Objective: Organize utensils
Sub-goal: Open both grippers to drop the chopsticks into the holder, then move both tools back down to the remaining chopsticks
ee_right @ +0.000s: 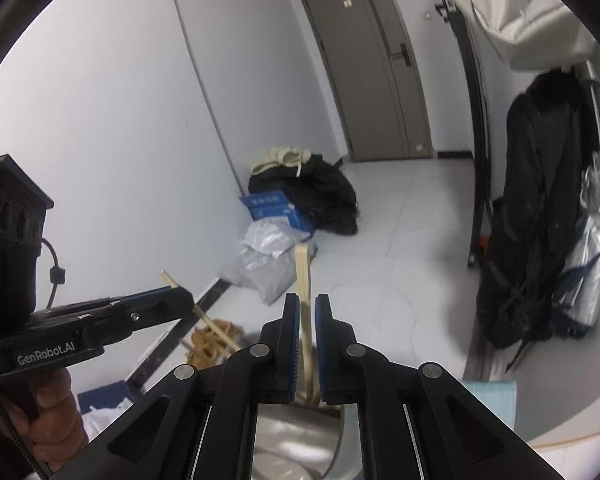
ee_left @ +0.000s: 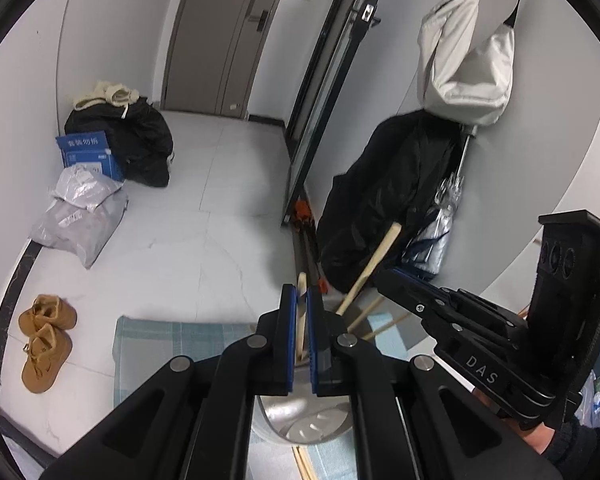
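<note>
My left gripper [ee_left: 300,312] is shut on a thin wooden stick [ee_left: 301,300] that runs down into a shiny metal cup [ee_left: 296,420] just under its fingers. More wooden sticks [ee_left: 362,318] lean out of the cup to the right. In the right wrist view, my right gripper [ee_right: 307,320] has a flat wooden stick [ee_right: 303,276] standing between its blue pads. A thin gap shows beside the stick, so the jaws are slightly open. That stick's lower end goes into the metal cup [ee_right: 292,440]. The left gripper [ee_right: 180,294] appears at the left, clamped on its stick [ee_right: 216,330].
The cup stands on a teal checked cloth [ee_left: 160,340]. On the pale tiled floor lie brown shoes [ee_left: 44,340], grey parcel bags [ee_left: 80,220], a blue box [ee_left: 88,156] and black clothes [ee_left: 136,140]. A black coat [ee_left: 388,200] and white bag [ee_left: 468,60] hang at the right.
</note>
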